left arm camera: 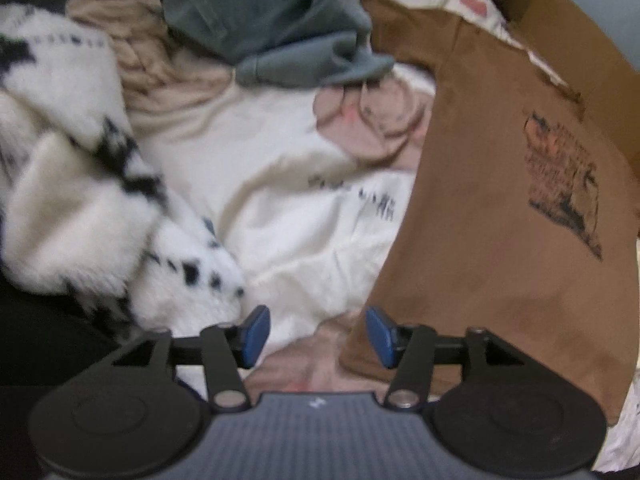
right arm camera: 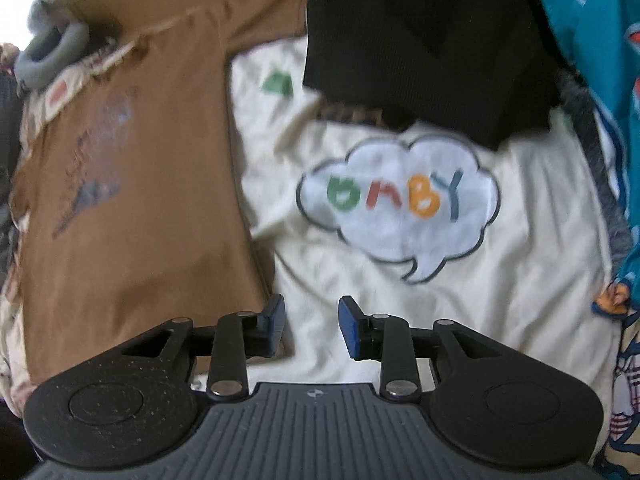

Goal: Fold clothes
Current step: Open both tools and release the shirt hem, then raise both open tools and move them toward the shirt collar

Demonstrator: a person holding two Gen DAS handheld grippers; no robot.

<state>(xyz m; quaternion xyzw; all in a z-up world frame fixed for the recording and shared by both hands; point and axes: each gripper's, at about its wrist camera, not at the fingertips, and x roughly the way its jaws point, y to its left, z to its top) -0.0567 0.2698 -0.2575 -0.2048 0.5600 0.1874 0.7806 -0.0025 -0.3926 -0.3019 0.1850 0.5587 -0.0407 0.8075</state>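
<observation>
Lying flat across the middle of both views, the brown T-shirt (left arm camera: 500, 208) with a dark chest print is the broadest garment, spread over a cream sheet (right arm camera: 460, 320) that carries a white cloud patch (right arm camera: 400, 204) spelling "BABY" in coloured letters. In the left wrist view, a cream top (left arm camera: 280, 200) with dark lettering sits against the shirt's left edge, and a fluffy white-and-black piece (left arm camera: 72, 184) is heaped further left. Behind these, a grey-green garment (left arm camera: 272, 20) is bundled on top of a beige knit (left arm camera: 136, 48), crowding the far side. In the right wrist view, a black garment (right arm camera: 432, 44) overlaps the top of the sheet, just above the cloud patch, and teal patterned fabric (right arm camera: 592, 60) fills the right edge. The left tool (left arm camera: 318, 334) hangs over the shirt's lower left edge, its blue pads spread with nothing between them. The right tool (right arm camera: 311, 326) sits just beside the shirt's right edge, pads parted and empty.
</observation>
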